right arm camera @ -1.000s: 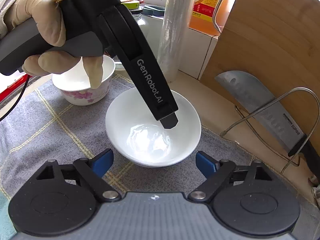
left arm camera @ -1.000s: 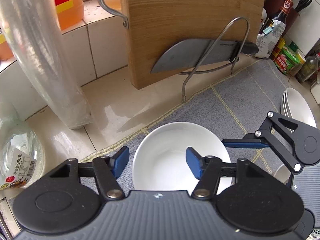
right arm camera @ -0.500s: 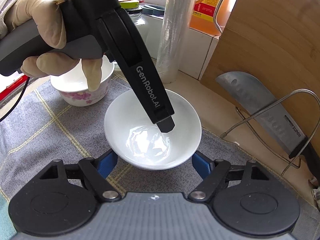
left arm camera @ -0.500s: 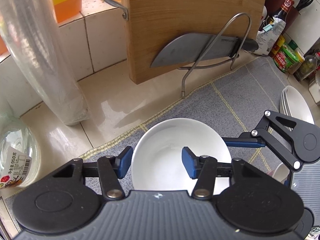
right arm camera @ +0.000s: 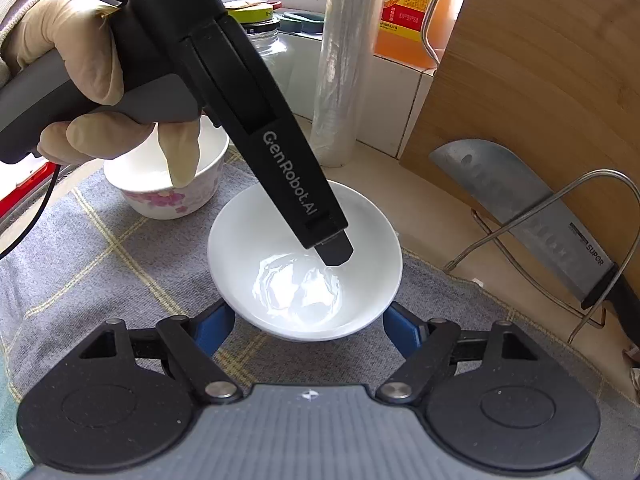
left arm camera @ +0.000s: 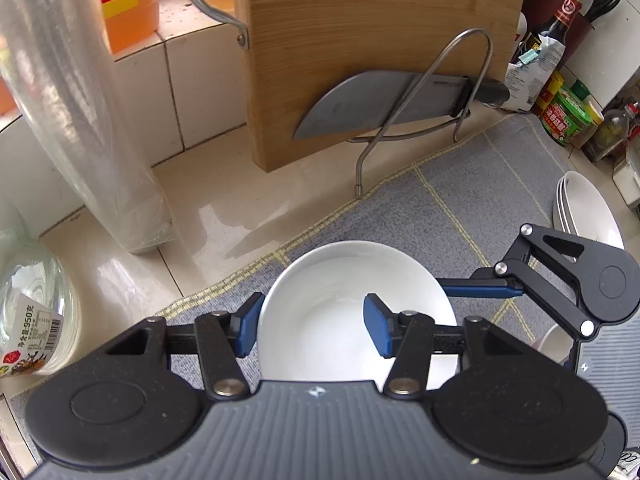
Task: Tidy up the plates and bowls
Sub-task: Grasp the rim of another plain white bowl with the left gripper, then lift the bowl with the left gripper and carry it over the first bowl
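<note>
Here the bowl point(left arm camera: 320, 308) is gripped by both grippers. Its rim is pinched by the left gripper point(left arm camera: 314, 330), one pad inside. Its sides are clamped by the right gripper point(right arm camera: 310, 330).

This is a home kitchen: a wooden cutting board point(left arm camera: 372, 48) leans on the tiled wall with a cleaver point(left arm camera: 380, 106) racked in front of it, sauce bottles point(left arm camera: 560, 12) to its right and an oil jug point(left arm camera: 124, 0) to its left.
</note>
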`<state>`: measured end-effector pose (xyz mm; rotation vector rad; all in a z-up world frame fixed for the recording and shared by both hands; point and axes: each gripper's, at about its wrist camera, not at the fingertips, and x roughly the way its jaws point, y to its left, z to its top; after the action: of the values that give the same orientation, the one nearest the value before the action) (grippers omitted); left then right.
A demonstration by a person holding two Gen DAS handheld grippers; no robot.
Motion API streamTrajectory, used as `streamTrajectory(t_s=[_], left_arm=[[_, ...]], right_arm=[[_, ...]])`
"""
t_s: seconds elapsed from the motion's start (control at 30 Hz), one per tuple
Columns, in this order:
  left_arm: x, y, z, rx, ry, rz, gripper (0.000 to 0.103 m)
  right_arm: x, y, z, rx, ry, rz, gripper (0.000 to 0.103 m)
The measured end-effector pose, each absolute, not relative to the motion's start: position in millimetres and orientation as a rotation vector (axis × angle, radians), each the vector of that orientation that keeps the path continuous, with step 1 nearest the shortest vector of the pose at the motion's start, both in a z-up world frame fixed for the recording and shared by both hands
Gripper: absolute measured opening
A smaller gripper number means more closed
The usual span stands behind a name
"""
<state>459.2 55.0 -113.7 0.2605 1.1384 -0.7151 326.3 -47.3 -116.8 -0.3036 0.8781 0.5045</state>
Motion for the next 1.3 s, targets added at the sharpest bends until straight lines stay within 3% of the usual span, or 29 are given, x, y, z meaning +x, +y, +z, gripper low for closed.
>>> streamTrajectory(t_s=[1.3], left_arm=[[447,62,-102,0.266,1.136,-0.724,0.053]], right_arm=[[322,-47,-109,-0.279,0.878,0.501,0.085]])
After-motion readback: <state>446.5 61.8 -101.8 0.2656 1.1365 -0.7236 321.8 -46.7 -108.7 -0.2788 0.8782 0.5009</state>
